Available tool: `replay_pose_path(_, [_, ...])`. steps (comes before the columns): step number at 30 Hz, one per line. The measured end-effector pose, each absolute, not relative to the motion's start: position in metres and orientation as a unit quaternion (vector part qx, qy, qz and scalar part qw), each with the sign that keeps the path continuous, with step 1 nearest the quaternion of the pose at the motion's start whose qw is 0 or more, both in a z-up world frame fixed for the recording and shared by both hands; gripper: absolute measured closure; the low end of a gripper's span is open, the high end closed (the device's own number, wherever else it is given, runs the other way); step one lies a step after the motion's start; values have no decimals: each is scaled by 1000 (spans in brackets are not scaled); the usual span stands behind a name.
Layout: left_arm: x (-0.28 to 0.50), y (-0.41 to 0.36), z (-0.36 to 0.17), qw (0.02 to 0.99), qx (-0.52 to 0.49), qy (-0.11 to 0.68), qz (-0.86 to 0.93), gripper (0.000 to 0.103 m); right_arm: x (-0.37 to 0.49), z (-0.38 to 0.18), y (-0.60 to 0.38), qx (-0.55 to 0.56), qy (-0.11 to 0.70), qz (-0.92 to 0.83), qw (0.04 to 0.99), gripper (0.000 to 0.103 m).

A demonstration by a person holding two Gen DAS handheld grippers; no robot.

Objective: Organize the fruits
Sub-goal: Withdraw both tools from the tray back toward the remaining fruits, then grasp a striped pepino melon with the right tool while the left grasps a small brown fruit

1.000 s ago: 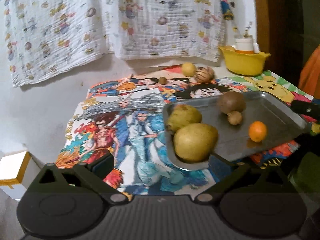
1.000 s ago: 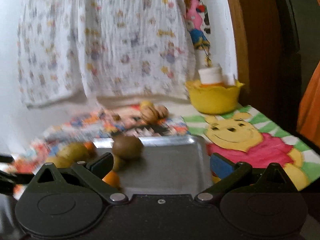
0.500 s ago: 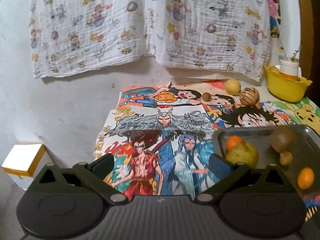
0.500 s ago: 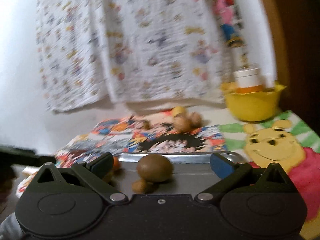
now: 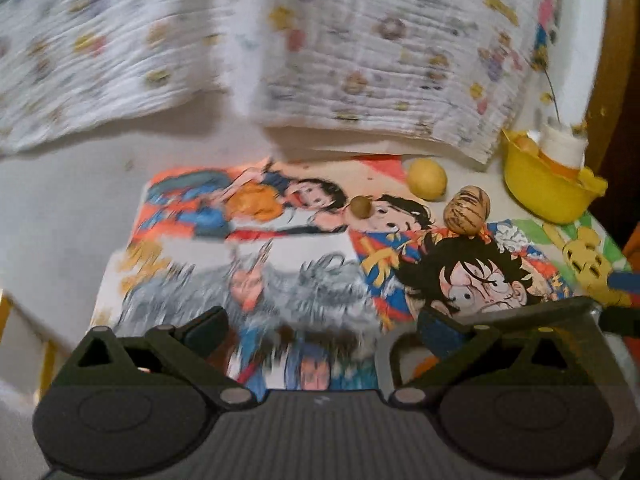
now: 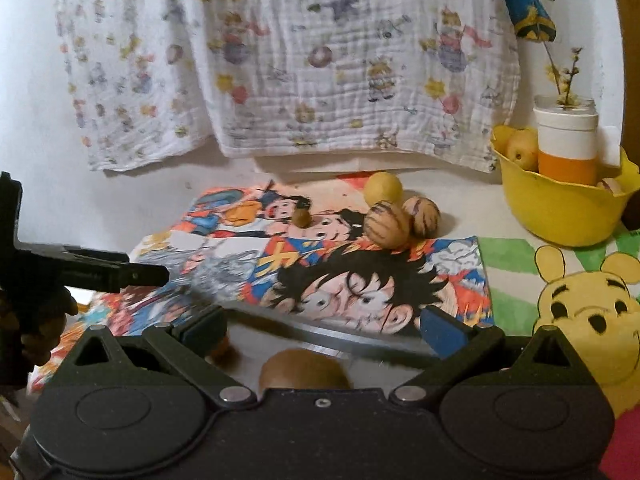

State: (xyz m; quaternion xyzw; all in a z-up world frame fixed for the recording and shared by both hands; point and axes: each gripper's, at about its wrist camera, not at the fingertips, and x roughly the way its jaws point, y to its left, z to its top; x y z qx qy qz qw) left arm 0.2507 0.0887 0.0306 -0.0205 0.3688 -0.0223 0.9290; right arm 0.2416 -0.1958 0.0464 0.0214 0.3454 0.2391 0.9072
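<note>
On the cartoon-print mat at the back lie a yellow lemon (image 5: 426, 179) (image 6: 383, 189), a striped brown fruit (image 5: 467, 210) (image 6: 386, 225), a second striped fruit (image 6: 425, 216) behind it, and a small brown fruit (image 5: 360, 206) (image 6: 300, 218). The metal tray (image 6: 320, 336) lies just under my right gripper (image 6: 322, 330), with a brown kiwi (image 6: 304, 372) on it. My right gripper is open and empty above the tray. My left gripper (image 5: 322, 330) is open and empty over the mat; the tray's corner (image 5: 384, 356) shows beside its right finger. The left gripper also shows in the right wrist view (image 6: 100, 272).
A yellow bowl (image 6: 560, 208) (image 5: 548, 188) with fruit and a white-orange cup (image 6: 566, 148) stands at the back right. A patterned cloth (image 6: 320, 60) hangs on the wall behind. A Winnie-the-Pooh mat (image 6: 584, 312) covers the right side.
Both grippers have moved forward over the table toward the back fruits. The tray has dropped low in both views. The left view is blurred by motion.
</note>
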Motion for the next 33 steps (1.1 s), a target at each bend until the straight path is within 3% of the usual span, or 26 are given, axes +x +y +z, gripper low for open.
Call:
replay_pose_path(4, [295,81,23,931,39,360,-49,1,287,40,-190,27,374,233,897,1])
replay_pose_path(13, [377,88,1,929,42,351,-110,1,384,16,-187,127,447,184,866,1])
replay_pose_path(17, [404,79,-16,919,81,359,-138,1,416,-3,-183,188,475,158,845,5])
replay_pose_path(24, [430,72,-34,923,118,337,-145,2,440,-22,-172,183,478,72,856,12])
replay_pose_path(28, [439,73,-37,925,105,331,-151,6,445,-27,-171,188,468,53,862,14])
replay_pose_path(33, [442,65,-40,923,116,330,-162,21,443,-27,-167,185,455,38,870,22])
